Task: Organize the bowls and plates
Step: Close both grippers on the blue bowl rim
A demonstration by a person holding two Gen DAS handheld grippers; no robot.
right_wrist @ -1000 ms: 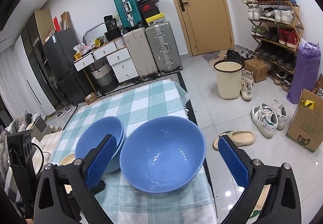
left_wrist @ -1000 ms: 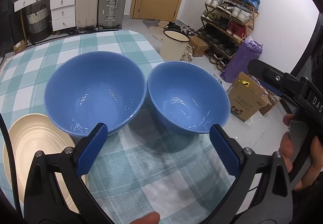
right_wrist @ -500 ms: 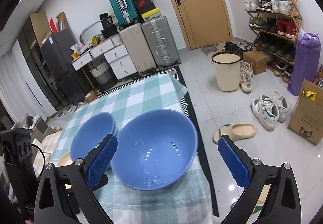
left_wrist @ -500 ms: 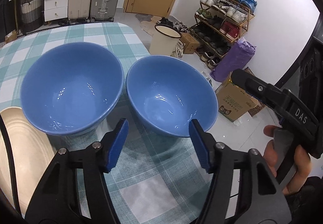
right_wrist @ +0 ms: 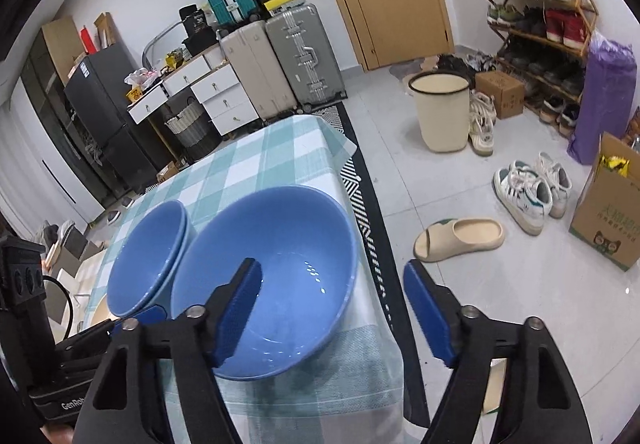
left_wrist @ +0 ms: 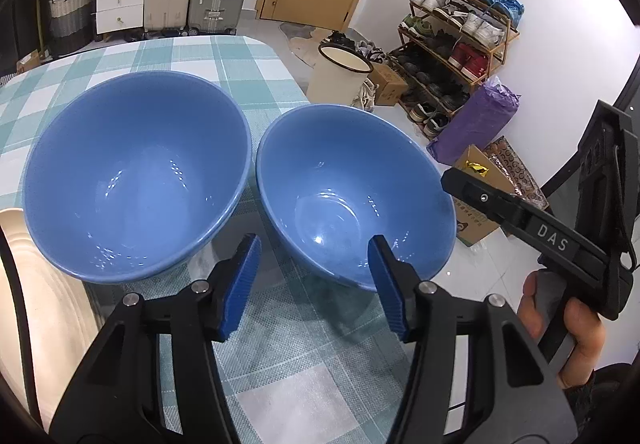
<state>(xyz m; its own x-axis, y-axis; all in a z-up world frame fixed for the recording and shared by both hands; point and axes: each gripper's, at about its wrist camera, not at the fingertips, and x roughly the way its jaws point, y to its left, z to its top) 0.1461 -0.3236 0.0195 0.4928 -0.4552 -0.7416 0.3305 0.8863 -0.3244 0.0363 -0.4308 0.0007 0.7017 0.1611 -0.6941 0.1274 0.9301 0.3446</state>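
A cream ridged plate [left_wrist: 36, 284] lies at the far left of the checked tablecloth [left_wrist: 280, 364]. Beside it sits a glossy blue stacked bowl [left_wrist: 136, 180], then a single blue bowl [left_wrist: 352, 196] near the table's edge. The left gripper [left_wrist: 314, 284] straddles that bowl's near rim, jaws part-open, not yet clamped. The right gripper [right_wrist: 332, 308] straddles its opposite rim, also open. Judging by this, closing and lifting it onto the stack comes next.

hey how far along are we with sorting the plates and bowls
Early on. Possibly done: in the right wrist view the left blue bowl shows a doubled rim, perhaps two nested. In hand: nothing gripped; the left tool and right tool are open, both straddling the rim of the right blue bowl. Left: stacking that bowl and dealing with the cream plate beside them.
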